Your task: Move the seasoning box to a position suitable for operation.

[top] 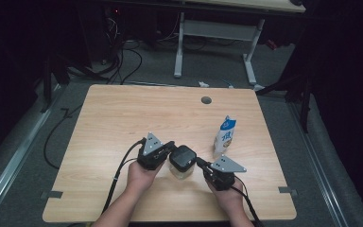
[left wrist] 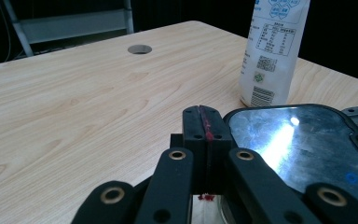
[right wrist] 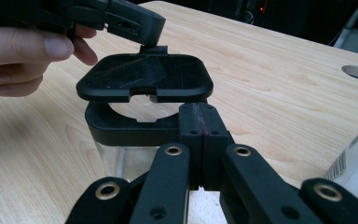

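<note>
- Desk (top: 123, 123): light wood; both hands work at its near edge.
- Carton (top: 225, 135): upright, beyond and outboard of the right gripper (top: 202, 163), well apart from the jar.
- Jar (top: 181, 163): clear, black-collared, directly between the two grippers, equally near each.
- Lid (right wrist: 144, 77): tilted up above the collar, hinge side toward the left gripper (top: 171, 147).
- Left gripper: jaws closed, tip touching the lid's far edge.
- Right gripper: jaws closed, empty, tip against the collar (right wrist: 121, 128); likely bracing.

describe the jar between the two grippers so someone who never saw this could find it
On the wooden table, look near the front edge, left of the white carton. The jar is clear, with a square black lid propped partly open.
</note>
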Motion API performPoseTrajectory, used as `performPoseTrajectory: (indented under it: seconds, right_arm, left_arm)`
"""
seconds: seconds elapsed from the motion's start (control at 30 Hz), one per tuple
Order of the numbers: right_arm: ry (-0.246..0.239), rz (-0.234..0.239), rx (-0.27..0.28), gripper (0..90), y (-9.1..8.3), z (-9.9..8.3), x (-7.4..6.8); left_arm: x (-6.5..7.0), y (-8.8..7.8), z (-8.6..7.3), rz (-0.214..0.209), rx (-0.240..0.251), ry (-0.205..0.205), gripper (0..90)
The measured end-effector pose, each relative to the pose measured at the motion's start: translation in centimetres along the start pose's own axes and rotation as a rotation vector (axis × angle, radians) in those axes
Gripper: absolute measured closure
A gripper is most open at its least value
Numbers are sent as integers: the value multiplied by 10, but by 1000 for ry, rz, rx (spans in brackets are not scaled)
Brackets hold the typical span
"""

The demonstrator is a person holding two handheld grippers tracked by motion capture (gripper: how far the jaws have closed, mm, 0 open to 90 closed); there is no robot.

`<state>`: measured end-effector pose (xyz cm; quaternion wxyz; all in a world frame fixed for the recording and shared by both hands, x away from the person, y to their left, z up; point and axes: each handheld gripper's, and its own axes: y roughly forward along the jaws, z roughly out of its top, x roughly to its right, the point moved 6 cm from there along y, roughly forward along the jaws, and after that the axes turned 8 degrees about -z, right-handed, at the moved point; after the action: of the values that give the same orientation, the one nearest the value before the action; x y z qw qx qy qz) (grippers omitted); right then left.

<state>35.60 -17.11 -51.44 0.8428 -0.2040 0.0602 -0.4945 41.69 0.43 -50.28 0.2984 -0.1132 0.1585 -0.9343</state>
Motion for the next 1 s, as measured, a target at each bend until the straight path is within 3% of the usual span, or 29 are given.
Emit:
performPoseTrajectory:
  seconds: [0.27,0.47,0.77,1.0]
  right_arm:
    - [8,9,13,900,-2,5,0]
    - [11,10,28,900,-3,9,0]
    - [13,17,32,900,-2,12,-2]
    - [11,17,30,900,-2,12,-2]
  left_arm:
    - [12,-23,-8,3,3,33,900]
    - [24,-37,-27,-15,-6,7,899]
    - [45,-33,-36,-84,-10,-8,889]
    - [51,-32,-31,-105,5,-12,889]
